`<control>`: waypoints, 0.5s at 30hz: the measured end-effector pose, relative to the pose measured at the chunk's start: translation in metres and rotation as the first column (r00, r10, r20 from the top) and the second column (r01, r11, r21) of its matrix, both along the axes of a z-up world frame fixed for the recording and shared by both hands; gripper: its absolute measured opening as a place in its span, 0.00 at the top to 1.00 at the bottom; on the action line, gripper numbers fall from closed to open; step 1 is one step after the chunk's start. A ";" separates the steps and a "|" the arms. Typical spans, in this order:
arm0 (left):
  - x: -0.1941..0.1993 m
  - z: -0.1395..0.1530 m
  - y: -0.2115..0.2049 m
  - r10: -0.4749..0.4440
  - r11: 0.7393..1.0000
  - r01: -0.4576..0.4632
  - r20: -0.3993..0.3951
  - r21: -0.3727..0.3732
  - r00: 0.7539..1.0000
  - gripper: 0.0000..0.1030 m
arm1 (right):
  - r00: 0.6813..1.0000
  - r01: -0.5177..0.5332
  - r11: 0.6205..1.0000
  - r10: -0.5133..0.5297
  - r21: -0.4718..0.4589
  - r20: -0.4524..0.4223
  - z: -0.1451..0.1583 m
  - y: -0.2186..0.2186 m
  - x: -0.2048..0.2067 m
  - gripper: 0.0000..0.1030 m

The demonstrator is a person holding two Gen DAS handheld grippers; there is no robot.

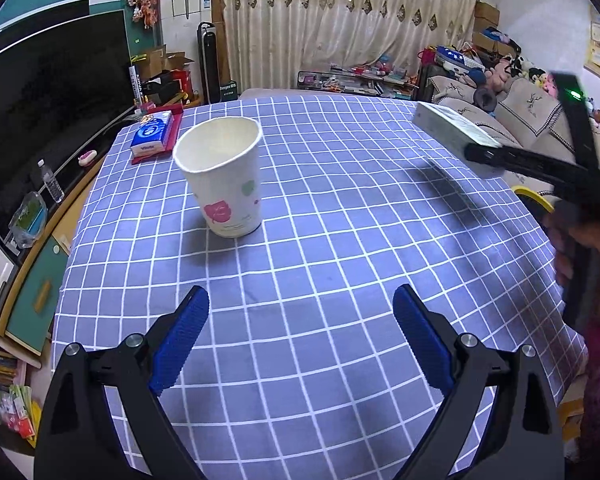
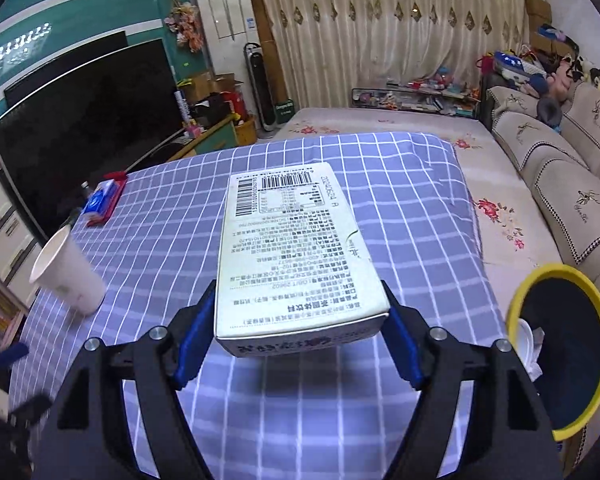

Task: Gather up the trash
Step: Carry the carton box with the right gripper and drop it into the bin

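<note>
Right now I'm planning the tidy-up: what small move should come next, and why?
Probably swing the right gripper rightward over the yellow-rimmed dark bin: it already clamps the white printed cardboard box, lifted above the checked tablecloth.

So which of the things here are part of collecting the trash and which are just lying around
Part of the job:
- white carton, shut in the right gripper
- paper cup
- yellow-rimmed bin

Just lying about:
- tissue pack on red tray
- checked tablecloth

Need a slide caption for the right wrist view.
Right gripper holds a white carton above the checked tablecloth, yellow-rimmed bin alongside.
</note>
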State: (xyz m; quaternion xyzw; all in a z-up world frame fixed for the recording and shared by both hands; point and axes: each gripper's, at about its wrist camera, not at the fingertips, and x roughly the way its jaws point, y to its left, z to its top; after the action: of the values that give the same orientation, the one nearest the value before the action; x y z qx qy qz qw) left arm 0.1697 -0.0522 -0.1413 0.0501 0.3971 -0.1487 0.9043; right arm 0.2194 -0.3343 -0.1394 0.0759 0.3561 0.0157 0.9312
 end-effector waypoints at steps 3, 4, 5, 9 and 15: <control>0.001 -0.002 -0.007 -0.005 1.000 0.005 0.002 0.009 1.000 0.11 | 1.000 -0.011 1.000 0.011 0.004 0.005 0.003 -0.008 -0.023 0.31; 0.000 -0.002 -0.009 -0.006 1.000 0.006 0.002 0.012 1.000 0.11 | 1.000 -0.010 1.000 0.010 0.006 0.009 0.004 -0.013 -0.031 0.31; 0.000 -0.002 -0.012 -0.007 1.000 0.007 0.002 0.015 1.000 0.11 | 1.000 -0.004 1.000 0.004 0.007 0.012 0.006 -0.020 -0.039 0.31; 0.003 -0.003 -0.022 -0.014 0.999 0.014 0.004 0.030 1.000 0.11 | 0.999 0.042 0.999 -0.043 0.015 0.030 0.012 -0.052 -0.067 0.31; 0.007 0.001 -0.033 -0.019 0.999 0.018 0.016 0.047 1.000 0.11 | 0.975 0.219 0.976 -0.219 -0.009 0.026 0.008 -0.126 -0.098 0.31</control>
State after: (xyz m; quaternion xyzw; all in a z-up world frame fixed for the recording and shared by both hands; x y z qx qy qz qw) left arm 0.1763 -0.0856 -0.1401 0.0764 0.3925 -0.1474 0.9046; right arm 0.1211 -0.4604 -0.1316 0.1088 0.3339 -0.0881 0.9322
